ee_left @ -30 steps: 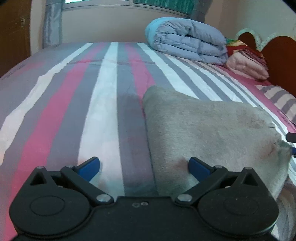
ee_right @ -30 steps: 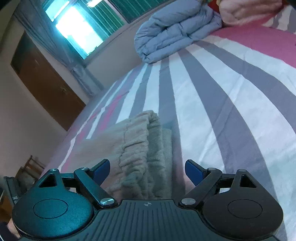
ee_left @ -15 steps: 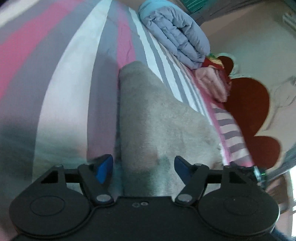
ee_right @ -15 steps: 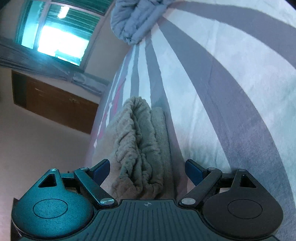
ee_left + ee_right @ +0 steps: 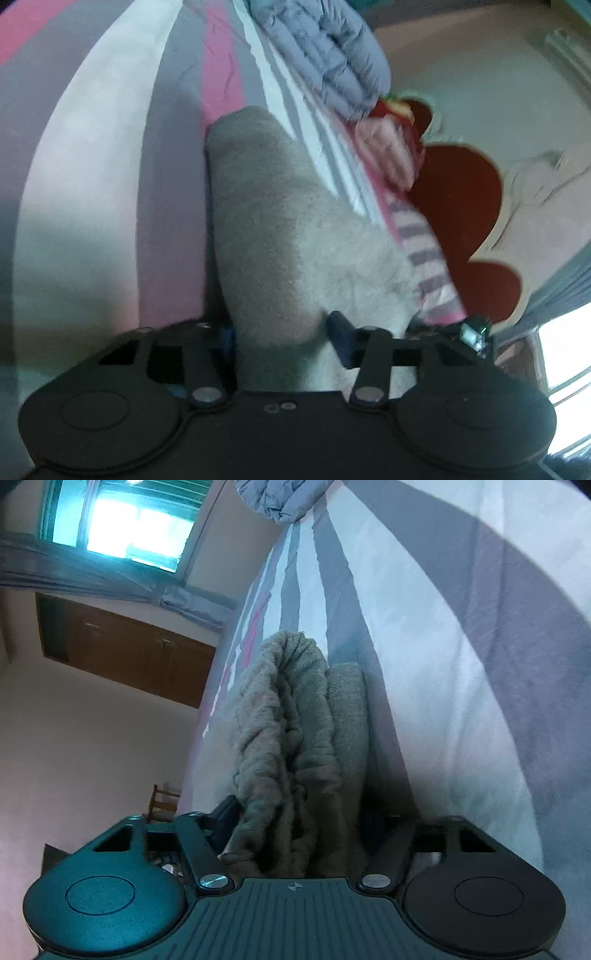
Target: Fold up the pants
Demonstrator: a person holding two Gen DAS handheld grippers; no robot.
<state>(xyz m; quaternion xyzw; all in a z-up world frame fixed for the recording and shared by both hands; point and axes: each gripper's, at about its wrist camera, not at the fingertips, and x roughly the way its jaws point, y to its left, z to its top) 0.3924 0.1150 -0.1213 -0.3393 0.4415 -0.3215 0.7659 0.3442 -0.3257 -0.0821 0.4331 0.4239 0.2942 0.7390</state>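
The grey fleece pants (image 5: 295,229) lie on a bed, on a sheet (image 5: 85,206) striped in white, grey and pink. In the left wrist view a smooth folded edge of them runs away from the camera; in the right wrist view the gathered waistband end (image 5: 295,716) stands bunched in ridges.

The left gripper (image 5: 280,332) has its jaws closing, both blue pads pressing into the fabric, which bulges between them. The right gripper (image 5: 303,819) is also closing, with the bunched cloth between its jaws and the left pad against it (the right pad sits in shadow, so contact there is unclear).

Beyond the pants, a folded blue-grey duvet (image 5: 332,55) rests at the far end of the bed, with a pink bundle (image 5: 388,147) beside it against a dark red scalloped headboard (image 5: 461,206). The right wrist view shows a bright window (image 5: 129,520) with grey curtains (image 5: 110,587), a brown wooden cabinet (image 5: 122,653) on a pale wall, and a wooden chair (image 5: 162,805) low beside the bed.
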